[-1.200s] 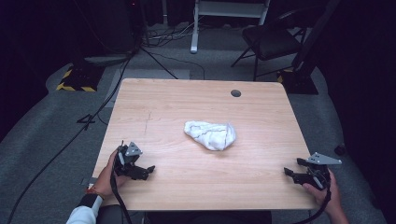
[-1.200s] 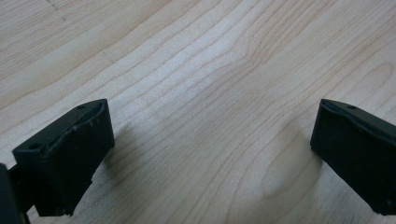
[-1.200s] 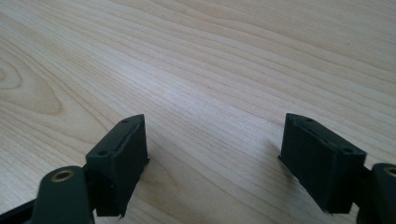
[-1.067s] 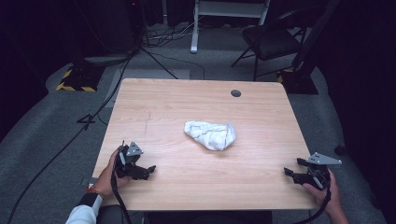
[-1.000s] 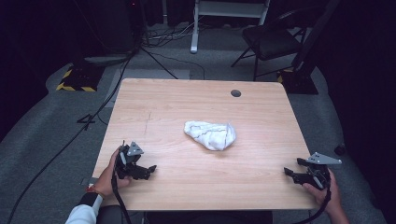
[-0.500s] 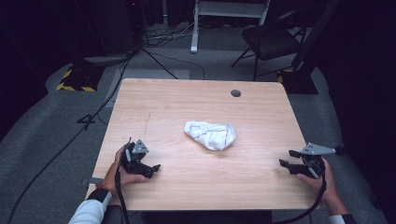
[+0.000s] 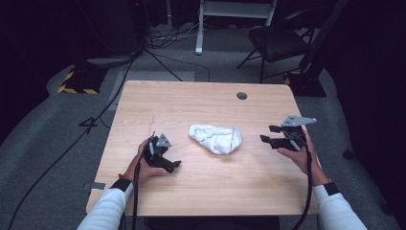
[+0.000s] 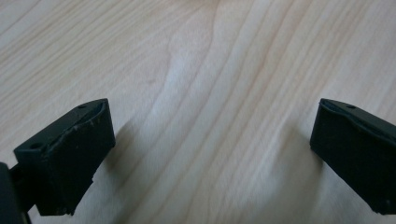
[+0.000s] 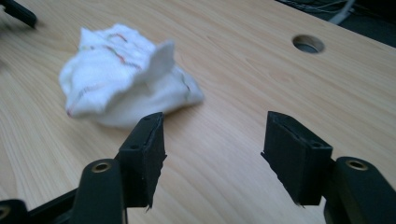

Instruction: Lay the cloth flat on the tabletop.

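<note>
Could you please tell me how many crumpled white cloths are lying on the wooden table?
1: the white cloth lies near the middle of the table, between the left gripper and the right gripper, touching neither.

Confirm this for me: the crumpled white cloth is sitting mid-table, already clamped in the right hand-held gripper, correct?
Not clamped. The crumpled white cloth does sit mid-table, but the right hand-held gripper is open and short of it, its jaws empty over the light wooden table. The right gripper view shows the gap.

Cloth [image 9: 126, 88]: white, soft, crumpled fabric. Table [image 7: 201, 103]: pale wood, smooth, matt. Claw pads [image 9: 147, 154]: black, matt.
</note>
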